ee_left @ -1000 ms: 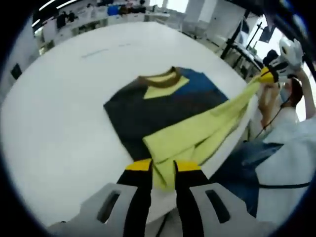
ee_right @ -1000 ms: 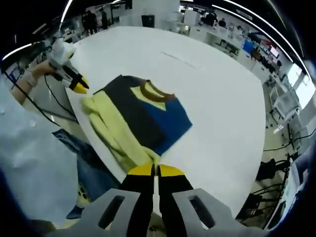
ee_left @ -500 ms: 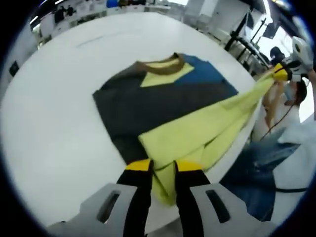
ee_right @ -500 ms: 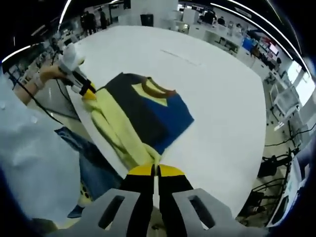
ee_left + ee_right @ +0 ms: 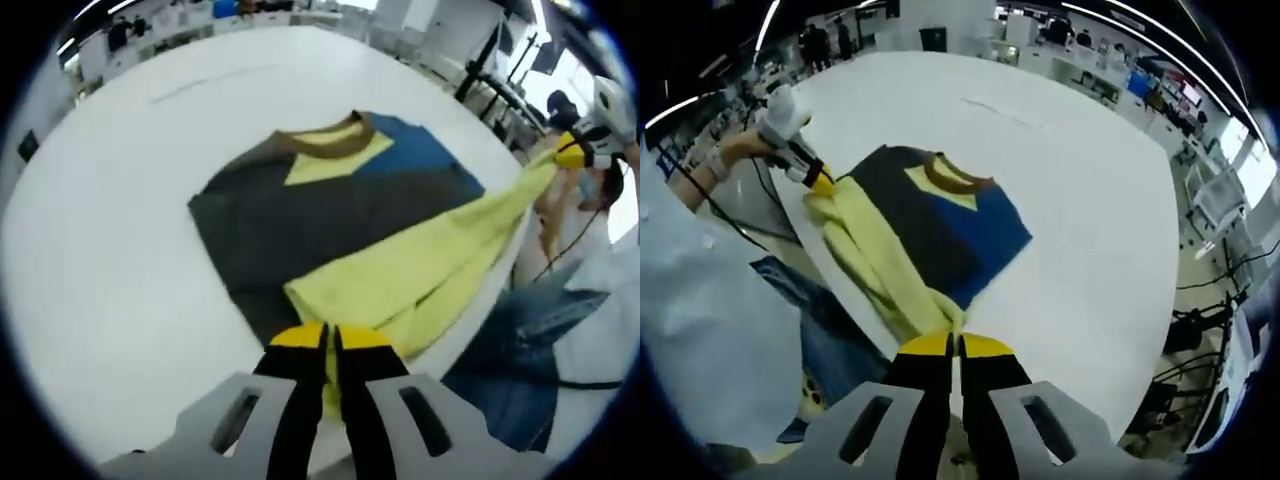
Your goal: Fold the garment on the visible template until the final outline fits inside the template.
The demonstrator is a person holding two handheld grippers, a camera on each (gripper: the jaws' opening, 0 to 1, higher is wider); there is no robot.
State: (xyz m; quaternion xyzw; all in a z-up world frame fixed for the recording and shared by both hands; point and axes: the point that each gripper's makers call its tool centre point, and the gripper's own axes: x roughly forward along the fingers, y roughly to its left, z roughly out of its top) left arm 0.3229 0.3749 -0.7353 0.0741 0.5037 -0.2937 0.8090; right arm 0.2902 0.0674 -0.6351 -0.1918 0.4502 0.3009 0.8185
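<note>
Dark grey, blue and yellow soft shirt lies on big white round desk, near edge. Left tongs and right tongs each pinch yellow bottom part, jaws closed. Risk: uneven pull makes fold crooked; cloth may slide off desk edge.

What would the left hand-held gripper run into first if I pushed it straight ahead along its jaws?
The left hand-held gripper is already shut on the yellow fabric; straight on, it would likely cross the garment's dark panel, though depth is unclear.
</note>
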